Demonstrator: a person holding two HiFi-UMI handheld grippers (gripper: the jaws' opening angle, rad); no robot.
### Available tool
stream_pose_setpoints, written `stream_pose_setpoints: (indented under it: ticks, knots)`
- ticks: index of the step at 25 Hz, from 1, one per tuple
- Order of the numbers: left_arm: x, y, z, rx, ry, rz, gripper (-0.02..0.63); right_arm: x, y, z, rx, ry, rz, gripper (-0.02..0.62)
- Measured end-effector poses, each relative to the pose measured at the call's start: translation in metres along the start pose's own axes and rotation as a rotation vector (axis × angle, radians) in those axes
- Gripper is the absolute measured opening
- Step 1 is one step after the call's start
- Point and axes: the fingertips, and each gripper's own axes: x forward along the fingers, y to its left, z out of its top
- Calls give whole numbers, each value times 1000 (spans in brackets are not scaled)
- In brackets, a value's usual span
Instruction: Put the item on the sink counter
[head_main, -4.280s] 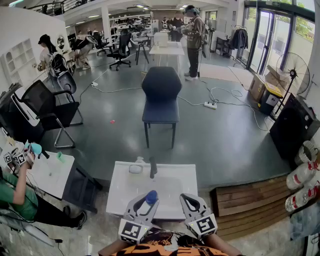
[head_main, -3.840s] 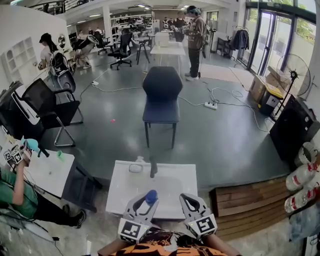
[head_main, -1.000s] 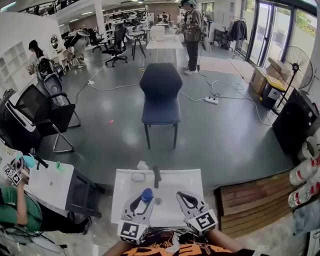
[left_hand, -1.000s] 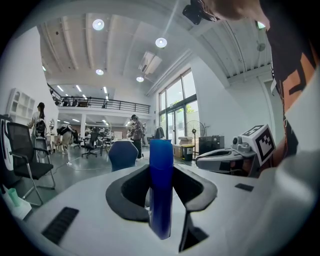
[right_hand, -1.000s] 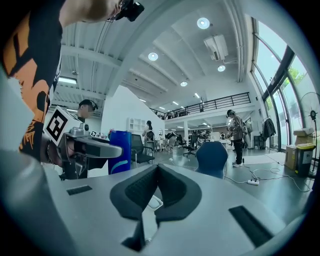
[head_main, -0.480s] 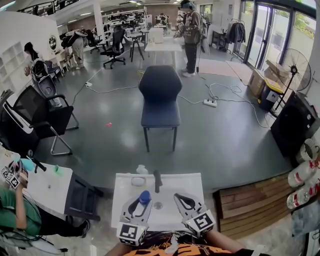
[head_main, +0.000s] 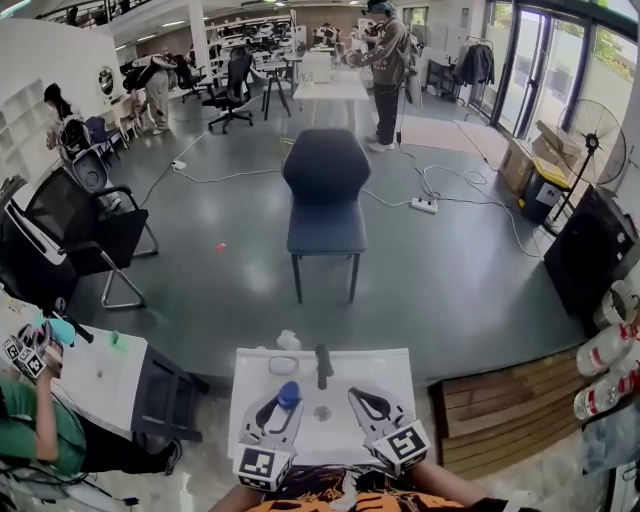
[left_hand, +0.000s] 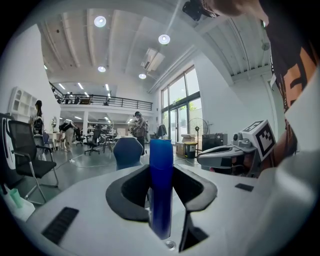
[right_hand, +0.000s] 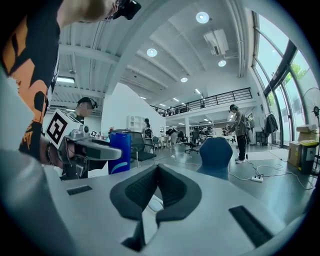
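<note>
My left gripper (head_main: 279, 398) is shut on a blue cylindrical bottle (head_main: 289, 393), which stands upright between its dark pads (left_hand: 131, 187). In the left gripper view the blue bottle (left_hand: 161, 186) fills the middle of the jaws. Both grippers hover over the white sink counter (head_main: 252, 372), above its basin. A black faucet (head_main: 323, 365) and a soap dish (head_main: 283, 365) sit at the counter's far edge. My right gripper (head_main: 363, 397) is beside the left one, shut with nothing between its pads (right_hand: 145, 187). The right gripper view also catches the blue bottle (right_hand: 119, 151).
A dark blue chair (head_main: 327, 195) stands beyond the sink. A second white table (head_main: 95, 372) with a seated person is at the left, beside black office chairs (head_main: 80, 235). A wooden pallet (head_main: 505, 400) and rolls (head_main: 605, 350) lie to the right. A small bottle (head_main: 288, 340) stands behind the sink.
The view has shifted forward, so both grippers now hang over the sink basin instead of its near edge. The left gripper still holds the blue bottle.
</note>
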Motion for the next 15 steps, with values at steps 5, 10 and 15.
stream_pose_setpoints:
  ticks: [5, 10, 15]
  knots:
    - [1, 15, -3, 2, 3, -1, 160, 15, 3, 0, -11, -1, 2, 14]
    - [2, 28, -11, 5, 12, 4, 160, 28, 7, -2, -19, 14, 10, 14]
    - [4, 40, -14, 2, 24, 4, 160, 41, 9, -5, -21, 23, 18, 14]
